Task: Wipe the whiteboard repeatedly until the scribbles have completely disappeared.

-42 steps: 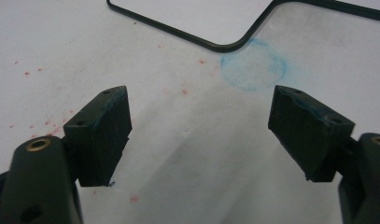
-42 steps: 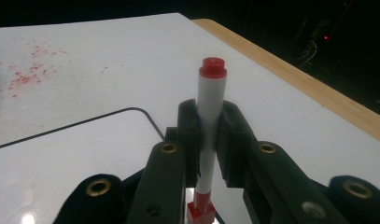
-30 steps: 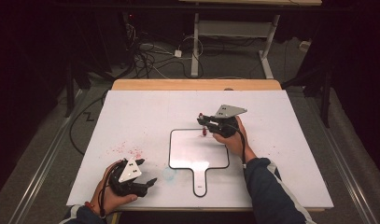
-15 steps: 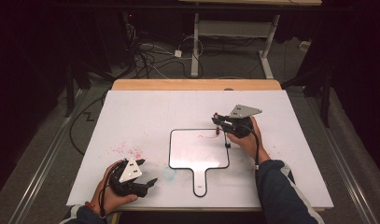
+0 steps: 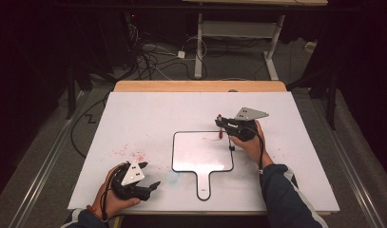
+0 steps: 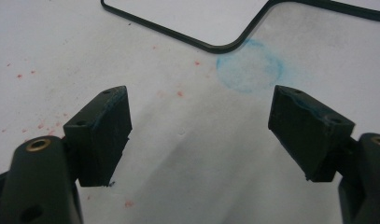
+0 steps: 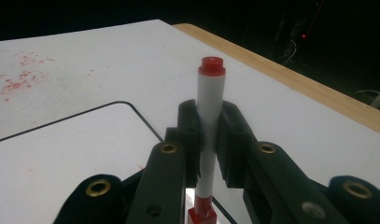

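We pinch the red marker (image 7: 210,121) in our right gripper (image 5: 223,125) at the whiteboard (image 5: 200,153) edge, left gripper (image 5: 150,186) gaping empty.

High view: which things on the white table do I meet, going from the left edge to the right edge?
Red speckles → left gripper, jaws apart → faint blue ring mark → small whiteboard with handle → red-capped marker clamped in the right gripper.
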### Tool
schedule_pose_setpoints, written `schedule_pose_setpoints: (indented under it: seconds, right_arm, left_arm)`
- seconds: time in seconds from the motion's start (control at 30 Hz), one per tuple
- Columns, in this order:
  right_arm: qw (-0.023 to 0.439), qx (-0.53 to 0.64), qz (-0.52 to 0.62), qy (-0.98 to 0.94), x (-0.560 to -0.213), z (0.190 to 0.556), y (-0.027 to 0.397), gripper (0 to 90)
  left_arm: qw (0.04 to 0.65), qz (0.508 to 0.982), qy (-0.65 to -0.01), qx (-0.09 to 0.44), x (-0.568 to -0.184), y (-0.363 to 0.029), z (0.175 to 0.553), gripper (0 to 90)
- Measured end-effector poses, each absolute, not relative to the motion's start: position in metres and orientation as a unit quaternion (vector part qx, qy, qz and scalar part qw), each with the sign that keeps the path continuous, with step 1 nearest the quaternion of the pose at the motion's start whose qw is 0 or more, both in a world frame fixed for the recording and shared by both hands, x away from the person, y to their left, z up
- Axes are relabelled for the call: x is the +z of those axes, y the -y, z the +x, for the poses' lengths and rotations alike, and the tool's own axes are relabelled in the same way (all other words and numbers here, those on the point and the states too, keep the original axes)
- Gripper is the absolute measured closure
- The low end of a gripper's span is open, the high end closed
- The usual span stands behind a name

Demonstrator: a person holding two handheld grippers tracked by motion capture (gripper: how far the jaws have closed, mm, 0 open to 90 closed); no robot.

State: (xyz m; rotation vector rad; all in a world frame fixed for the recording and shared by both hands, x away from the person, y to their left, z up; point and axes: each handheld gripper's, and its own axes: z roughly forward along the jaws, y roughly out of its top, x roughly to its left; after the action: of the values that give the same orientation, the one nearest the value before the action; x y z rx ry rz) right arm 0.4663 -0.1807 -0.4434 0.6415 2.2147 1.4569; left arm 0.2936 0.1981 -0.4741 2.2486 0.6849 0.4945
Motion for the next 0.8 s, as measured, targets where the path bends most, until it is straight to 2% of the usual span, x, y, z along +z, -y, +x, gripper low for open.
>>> schedule_pose_setpoints:
  seconds: [0.53,0.8]
  right_arm:
    - [0.18,0.523,0.168,-0.816,-0.443,0.461,0.117,81.6]
    - [0.181,0.519,0.162,-0.819,-0.443,0.463,0.114,81.6]
  left_arm:
    - [0.363,0.875,-0.258,0.19,-0.474,-0.196,0.295,20.2]
    - [0.364,0.875,-0.259,0.189,-0.474,-0.198,0.295,20.2]
